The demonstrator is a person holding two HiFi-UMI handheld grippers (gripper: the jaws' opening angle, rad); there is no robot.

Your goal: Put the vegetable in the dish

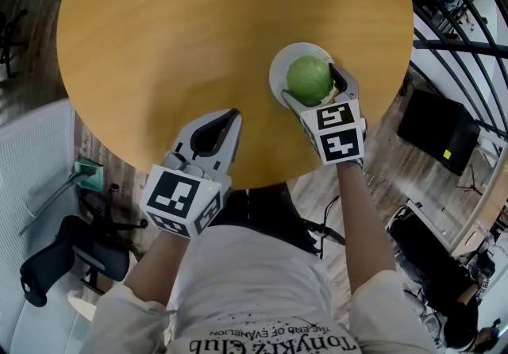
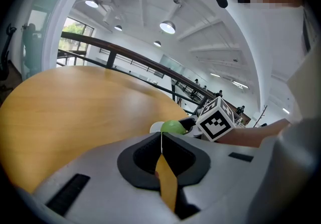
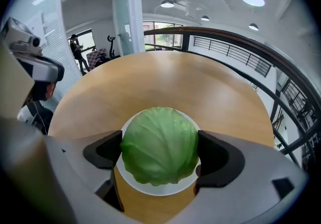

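The right gripper (image 1: 311, 84) is clamping the cabbage (image 3: 159, 145) over the white dish (image 3: 150, 188), possibly touching it. The left gripper (image 1: 232, 115) is hovering closed, empty, over the table (image 1: 198, 27).

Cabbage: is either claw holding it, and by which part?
The right gripper clamps the cabbage by its opposite sides, over the dish. The left gripper holds nothing.

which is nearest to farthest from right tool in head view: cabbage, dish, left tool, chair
1. round green cabbage, between its jaws
2. round white dish, just beneath
3. left tool, to the left
4. black office chair, far left
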